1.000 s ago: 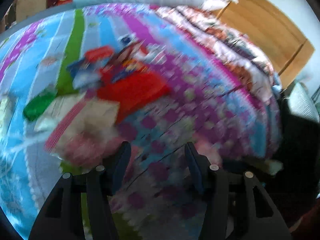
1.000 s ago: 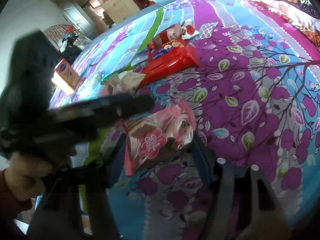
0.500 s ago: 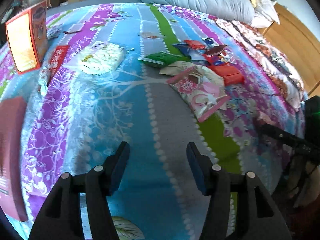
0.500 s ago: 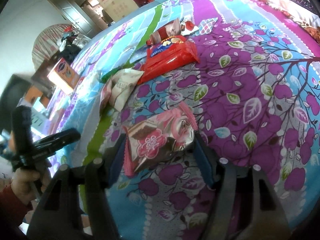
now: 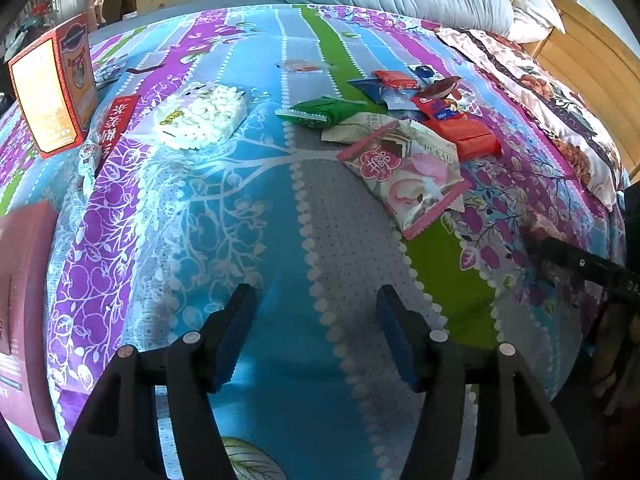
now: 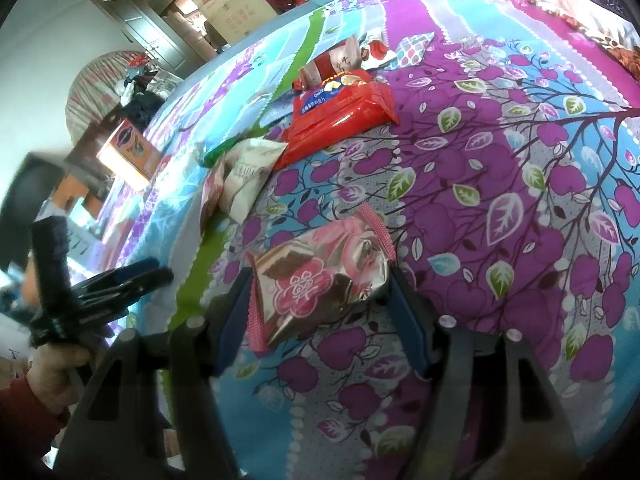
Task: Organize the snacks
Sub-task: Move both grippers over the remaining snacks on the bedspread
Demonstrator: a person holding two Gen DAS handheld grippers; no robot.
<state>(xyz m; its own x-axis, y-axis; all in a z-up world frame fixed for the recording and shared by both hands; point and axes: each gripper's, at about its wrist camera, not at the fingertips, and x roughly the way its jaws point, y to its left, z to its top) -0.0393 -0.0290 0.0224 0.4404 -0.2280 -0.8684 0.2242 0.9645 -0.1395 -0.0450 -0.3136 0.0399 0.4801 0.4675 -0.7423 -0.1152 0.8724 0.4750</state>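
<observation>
Now, live from the bedspread [image 5: 248,208]:
Right gripper [image 6: 320,300]: jaws are standing either side of the pink packet [image 6: 320,284], looking clamped on its two edges, crumpling the foil.
Left gripper [image 5: 316,332]: jaws are opening, nothing between them, hovering over bare quilt.
Packet's place: it is sitting just above the purple-leaf quilt near the bed's edge, apart from the pile [image 6: 340,100] of red and green snacks farther up.
Handling: I'm judging it light, crinkly and slippery; contents are probably crushable.
Where to hold: the sealed pink edge strip is looking safest, rather than the puffy middle.
Risk: foil is sliding easily between smooth pads.
</observation>
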